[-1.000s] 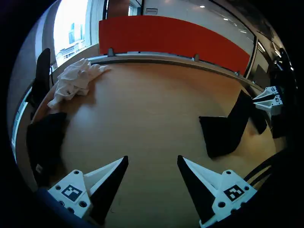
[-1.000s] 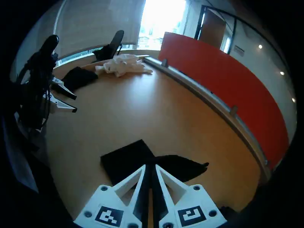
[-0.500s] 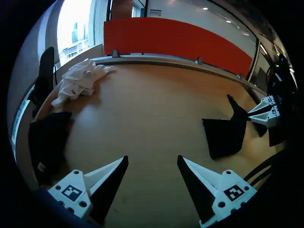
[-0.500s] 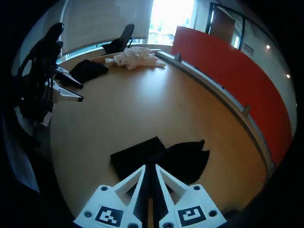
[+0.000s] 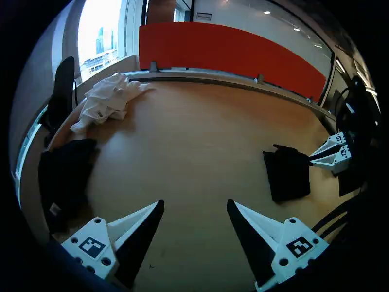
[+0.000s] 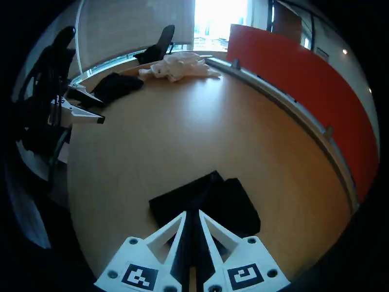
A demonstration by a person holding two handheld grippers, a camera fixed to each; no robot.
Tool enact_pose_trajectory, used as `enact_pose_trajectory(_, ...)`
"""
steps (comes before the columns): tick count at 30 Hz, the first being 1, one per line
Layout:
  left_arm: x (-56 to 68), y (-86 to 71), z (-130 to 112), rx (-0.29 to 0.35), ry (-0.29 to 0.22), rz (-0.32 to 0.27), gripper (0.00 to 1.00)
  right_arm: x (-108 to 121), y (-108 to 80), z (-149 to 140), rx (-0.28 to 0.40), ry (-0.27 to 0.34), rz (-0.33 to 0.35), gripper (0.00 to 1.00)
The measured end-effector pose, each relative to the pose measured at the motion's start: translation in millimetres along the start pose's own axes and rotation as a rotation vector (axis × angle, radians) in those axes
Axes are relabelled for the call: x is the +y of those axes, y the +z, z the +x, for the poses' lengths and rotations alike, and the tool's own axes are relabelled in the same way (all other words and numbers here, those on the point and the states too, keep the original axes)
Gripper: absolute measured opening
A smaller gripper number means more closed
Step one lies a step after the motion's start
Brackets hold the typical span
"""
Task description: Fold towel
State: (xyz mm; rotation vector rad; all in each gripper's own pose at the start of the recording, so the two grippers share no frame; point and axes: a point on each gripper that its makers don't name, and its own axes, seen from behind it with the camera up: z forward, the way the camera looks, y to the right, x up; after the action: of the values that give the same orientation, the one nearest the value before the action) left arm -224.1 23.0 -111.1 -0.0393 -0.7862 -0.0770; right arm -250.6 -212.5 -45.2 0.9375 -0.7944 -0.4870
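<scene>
Lower centre of the right gripper view: my right gripper (image 6: 192,214) pinches the black towel (image 6: 214,202), seemingly limp, light, best taken by corners; my left gripper (image 5: 194,201) gapes wide.

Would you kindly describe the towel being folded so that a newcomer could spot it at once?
On the wooden table in front of the red partition, look to the end away from the window. There lies the black towel, folded flat, its edge pinched by the right gripper; the other dark cloth lies unheld near the white cloth heap.
</scene>
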Motion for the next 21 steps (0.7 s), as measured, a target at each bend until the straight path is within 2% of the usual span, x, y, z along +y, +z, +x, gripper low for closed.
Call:
enact_pose_trajectory(8,0.6,0.3,-1.0,-0.003,-0.001,0.0,0.96,-2.8,5.8,3.0,0.003,0.002,0.011,0.04)
enact_pose_trajectory(15,2.1,0.2,-1.7,-0.004,-0.001,-0.001,0.96,-6.2,9.0,5.3,0.009,0.012,0.02,0.08)
enact_pose_trajectory(18,1.4,0.1,-2.5,-0.005,-0.002,0.001,0.96,-7.2,9.0,4.5,0.007,0.015,0.023,0.13)
enact_pose_trajectory(21,0.6,-0.5,-3.1,-0.004,-0.004,0.002,0.96,-8.4,8.3,3.4,0.007,0.015,0.028,0.25)
